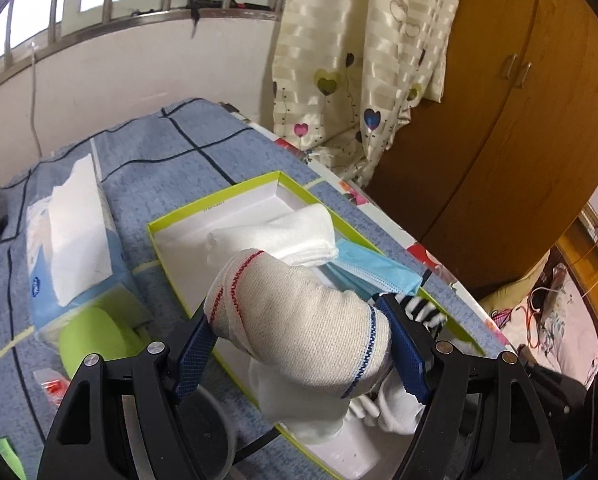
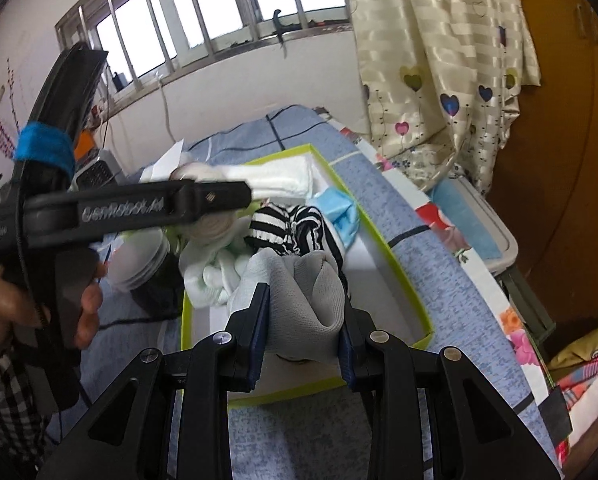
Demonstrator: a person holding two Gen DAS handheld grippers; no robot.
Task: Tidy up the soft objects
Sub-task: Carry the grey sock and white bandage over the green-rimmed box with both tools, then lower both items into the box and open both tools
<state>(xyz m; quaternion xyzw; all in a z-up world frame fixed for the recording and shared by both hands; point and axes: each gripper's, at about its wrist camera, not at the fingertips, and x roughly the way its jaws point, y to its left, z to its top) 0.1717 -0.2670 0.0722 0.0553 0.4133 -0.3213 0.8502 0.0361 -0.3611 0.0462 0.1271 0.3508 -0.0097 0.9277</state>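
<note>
Blue padded fingers (image 1: 191, 356) of the left gripper (image 1: 299, 344) are clamped on a cream bandage roll (image 1: 295, 320) with red and blue stitched edges, and hold it tilted above the near part of the green-rimmed box (image 1: 219, 200). Under the roll, inside the box, lie white socks (image 1: 395, 404), a black and white striped sock (image 1: 423, 312), a blue face mask (image 1: 375, 268) and a folded white towel (image 1: 295, 232) farther back.

The right gripper (image 2: 303, 320) is closed on a grey sock (image 2: 303, 292), pressed between its two pads above the near end of the same box (image 2: 395, 264). Its view shows the left gripper (image 2: 215, 196) crossing from the left side, somewhat blurred.

The box is already quite full at the near end, so I think the roll should go down into the free white floor toward the far left corner, beside the towel. It is better to lower it until it rests before the fingers open, because a round roll can run away. The two grippers are close together, so one should wait.

Around the box there is a blue checked cloth (image 1: 147, 160), with a tissue pack (image 1: 67, 236) and a green tape roll (image 1: 95, 336) at the left. A heart-pattern curtain (image 1: 363, 60) and a wooden wardrobe (image 1: 507, 120) stand behind.
</note>
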